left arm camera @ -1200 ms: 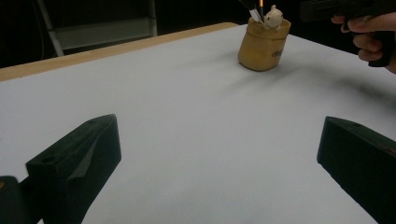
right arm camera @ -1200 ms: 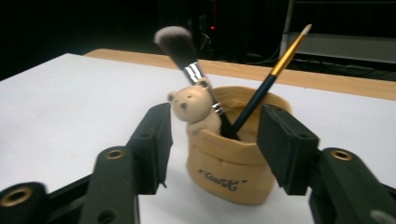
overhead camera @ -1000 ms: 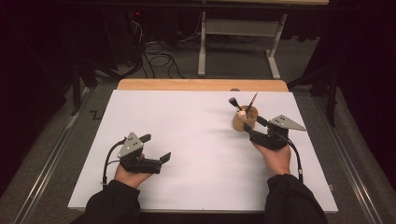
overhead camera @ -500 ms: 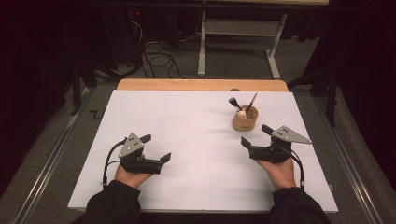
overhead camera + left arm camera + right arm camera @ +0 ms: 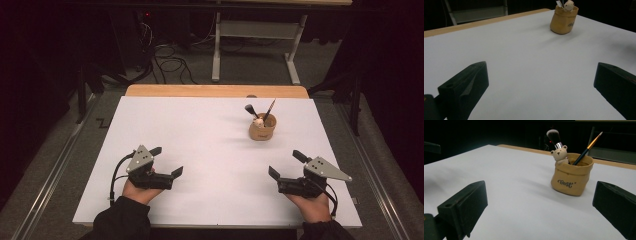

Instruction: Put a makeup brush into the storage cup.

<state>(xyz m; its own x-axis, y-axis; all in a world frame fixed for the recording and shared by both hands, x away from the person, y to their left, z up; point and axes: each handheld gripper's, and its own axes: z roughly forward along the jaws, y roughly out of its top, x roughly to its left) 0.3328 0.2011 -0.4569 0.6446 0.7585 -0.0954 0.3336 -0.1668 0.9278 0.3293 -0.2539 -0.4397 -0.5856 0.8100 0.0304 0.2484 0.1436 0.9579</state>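
I hold the left gripper point(image 5: 166, 162) at lower left, jaws wide apart, gripping nothing | my right gripper point(image 5: 286, 165) sits lower right, jaws spread wide, likewise bare | the tan sack-shaped ceramic pot point(image 5: 262, 127), with a fluffy brush point(image 5: 555, 137) and thin paintbrush point(image 5: 587, 145), stands upper right on the white table point(image 5: 200, 130), well apart from both.

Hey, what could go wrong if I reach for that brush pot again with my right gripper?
The pot looks small and light, so a jaw of the open right gripper might nudge it over. The makeup brush and the thin paintbrush lean above the rim and could catch a jaw. The left gripper rests too far off to steady it.
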